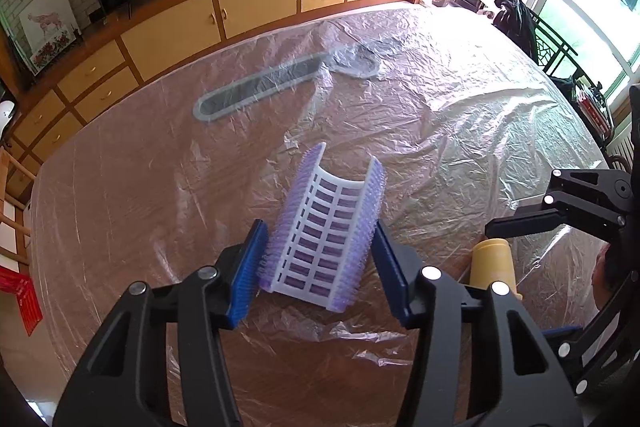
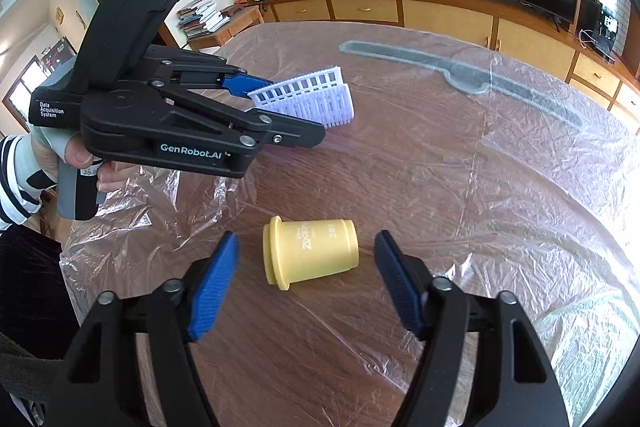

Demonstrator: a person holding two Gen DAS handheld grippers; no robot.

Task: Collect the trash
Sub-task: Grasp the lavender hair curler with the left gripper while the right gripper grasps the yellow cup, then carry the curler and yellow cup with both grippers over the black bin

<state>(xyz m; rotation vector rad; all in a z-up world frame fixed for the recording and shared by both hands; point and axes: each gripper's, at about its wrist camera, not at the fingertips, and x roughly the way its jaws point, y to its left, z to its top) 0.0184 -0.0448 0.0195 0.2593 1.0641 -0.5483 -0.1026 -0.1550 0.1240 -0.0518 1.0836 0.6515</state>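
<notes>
Plastic sheeting (image 1: 460,115) lies crumpled over the whole wooden table (image 2: 360,155), and that slippery skin is the first thing I would worry about. The left gripper (image 1: 320,259) has its blue pads set narrowly on either side of a curved white and purple bristle brush (image 1: 332,227); the left pad touches the bristle tips while the right pad sits right at the other bristle row, so I would call it closing on the brush rather than firmly clamped. Those soft bristles could bend and let the brush twist or slide out when lifted, since the pads meet flexible tips and not the hard white frame. Seen from the right wrist, the brush tilts up off the table between the pads, which suggests it is already partly raised and only lightly caught. The right gripper (image 2: 308,275) stands moderately wide around a yellow cup (image 2: 312,253) lying on its side, with clear gaps on both sides, so nothing is held there. That cup is round and lies on loose film, so a pad touching one side first might roll it away. Either gripper might also pinch a fold of the sheeting and drag it, pulling the other piece along. The two tools work close together, and a hasty lift could knock them into each other.
</notes>
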